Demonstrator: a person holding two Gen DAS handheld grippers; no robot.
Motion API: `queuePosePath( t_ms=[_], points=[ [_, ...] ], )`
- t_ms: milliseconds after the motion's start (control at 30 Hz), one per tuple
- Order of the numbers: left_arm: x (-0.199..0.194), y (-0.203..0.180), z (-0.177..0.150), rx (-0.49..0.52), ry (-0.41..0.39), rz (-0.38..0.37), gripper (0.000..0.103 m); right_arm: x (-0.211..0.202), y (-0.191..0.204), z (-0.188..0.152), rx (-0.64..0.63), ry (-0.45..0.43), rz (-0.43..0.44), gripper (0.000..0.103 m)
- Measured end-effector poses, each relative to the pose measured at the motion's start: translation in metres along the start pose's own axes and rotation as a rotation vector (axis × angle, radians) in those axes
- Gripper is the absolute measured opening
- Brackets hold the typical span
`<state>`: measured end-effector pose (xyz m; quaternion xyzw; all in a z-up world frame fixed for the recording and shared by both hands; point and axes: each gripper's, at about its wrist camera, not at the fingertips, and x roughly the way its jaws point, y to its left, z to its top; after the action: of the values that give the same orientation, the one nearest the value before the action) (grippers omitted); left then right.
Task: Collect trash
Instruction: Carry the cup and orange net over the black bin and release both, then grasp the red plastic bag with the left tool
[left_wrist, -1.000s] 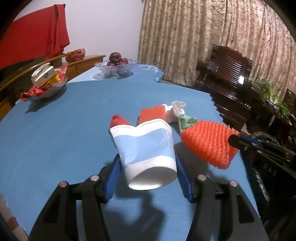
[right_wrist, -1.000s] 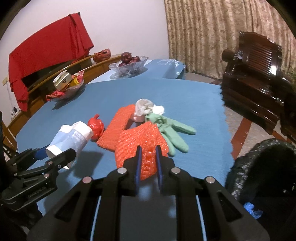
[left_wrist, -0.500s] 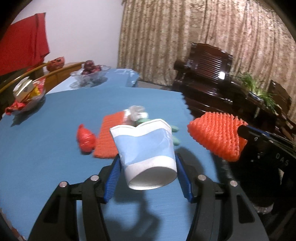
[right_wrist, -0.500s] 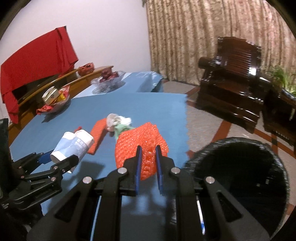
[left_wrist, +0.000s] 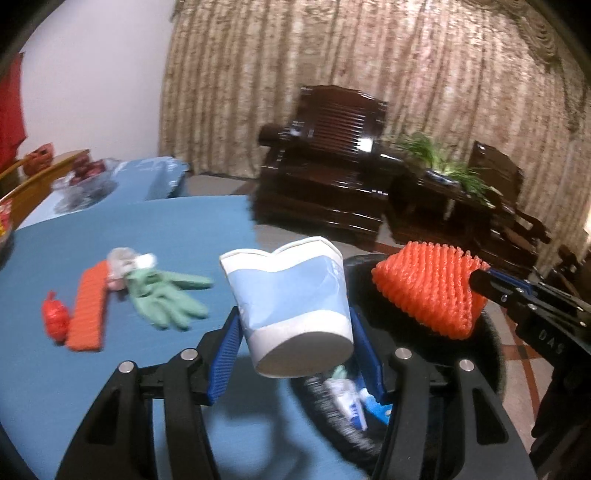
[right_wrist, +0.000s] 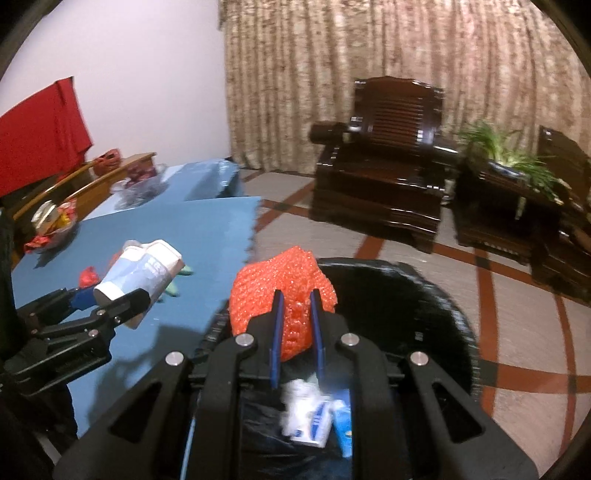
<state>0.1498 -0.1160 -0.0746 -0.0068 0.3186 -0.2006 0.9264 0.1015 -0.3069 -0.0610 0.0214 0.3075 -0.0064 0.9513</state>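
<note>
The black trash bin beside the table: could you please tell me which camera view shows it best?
The right wrist view shows the black trash bin best: its whole rim and the litter inside are visible beneath the orange foam net. The left wrist view shows only part of the bin, behind the paper cup and net.

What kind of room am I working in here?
Most likely a home living room: a dark wooden armchair, long patterned curtains, and a table with a blue cloth.

- Dented blue-and-white paper cup (left_wrist: 291, 310), tilted, held above the surface edge.
- Orange foam net (right_wrist: 284, 295), held over the black bin (right_wrist: 436, 295).
</note>
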Motion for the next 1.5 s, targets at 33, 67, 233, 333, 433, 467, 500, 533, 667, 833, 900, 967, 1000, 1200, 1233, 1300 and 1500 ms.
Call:
queuePosePath(
  t_ms=[33, 67, 233, 333, 433, 467, 500, 533, 667, 833, 900, 967, 1000, 1200, 1233, 1300, 1500],
  points=[
    [0.004, -0.009, 0.002, 0.010, 0.000, -0.014, 0.057, -0.001, -0.004, -0.001, 0.004, 0.000, -0.010, 0.013],
    [0.007, -0.016, 0.003, 0.017, 0.001, -0.025, 0.057, -0.002, -0.013, -0.002, 0.012, -0.001, -0.025, 0.013],
    [0.020, -0.042, 0.007, 0.044, 0.006, -0.067, 0.057, -0.003, -0.039, -0.009, 0.041, 0.004, -0.069, 0.013],
    [0.031, -0.057, 0.007, 0.060, 0.021, -0.091, 0.057, -0.002, -0.048, -0.014, 0.058, 0.011, -0.089, 0.013],
    [0.043, -0.070, 0.008, 0.072, 0.043, -0.121, 0.057, 0.001, -0.059, -0.020, 0.073, 0.021, -0.111, 0.013],
    [0.046, -0.074, 0.007, 0.076, 0.050, -0.130, 0.057, 0.001, -0.062, -0.022, 0.077, 0.024, -0.116, 0.013],
    [0.050, -0.078, 0.008, 0.081, 0.059, -0.140, 0.057, 0.003, -0.066, -0.024, 0.081, 0.030, -0.123, 0.013],
    [0.052, -0.079, 0.008, 0.082, 0.063, -0.149, 0.058, 0.006, -0.070, -0.027, 0.085, 0.039, -0.131, 0.014],
    [0.056, -0.083, 0.007, 0.088, 0.081, -0.174, 0.070, 0.011, -0.078, -0.036, 0.099, 0.064, -0.152, 0.022],
    [0.051, -0.080, 0.007, 0.089, 0.074, -0.173, 0.083, 0.008, -0.084, -0.044, 0.120, 0.054, -0.186, 0.067],
    [0.047, -0.076, 0.007, 0.085, 0.070, -0.160, 0.087, 0.006, -0.085, -0.045, 0.128, 0.042, -0.191, 0.083],
    [0.043, -0.067, 0.006, 0.078, 0.064, -0.143, 0.089, 0.003, -0.084, -0.046, 0.141, 0.027, -0.187, 0.093],
    [0.040, -0.062, 0.006, 0.072, 0.060, -0.130, 0.090, 0.002, -0.084, -0.045, 0.145, 0.024, -0.180, 0.093],
    [0.012, -0.014, 0.007, 0.010, 0.019, -0.021, 0.097, -0.007, -0.060, -0.031, 0.154, -0.012, -0.100, 0.097],
    [0.008, -0.005, 0.008, 0.001, 0.013, -0.005, 0.097, -0.007, -0.053, -0.028, 0.147, -0.019, -0.087, 0.097],
    [0.000, 0.012, 0.006, -0.015, 0.001, 0.033, 0.097, -0.004, -0.038, -0.021, 0.130, -0.027, -0.056, 0.098],
    [-0.031, 0.072, 0.000, -0.071, -0.037, 0.167, 0.097, 0.014, 0.016, -0.004, 0.067, -0.020, 0.048, 0.098]
  ],
)
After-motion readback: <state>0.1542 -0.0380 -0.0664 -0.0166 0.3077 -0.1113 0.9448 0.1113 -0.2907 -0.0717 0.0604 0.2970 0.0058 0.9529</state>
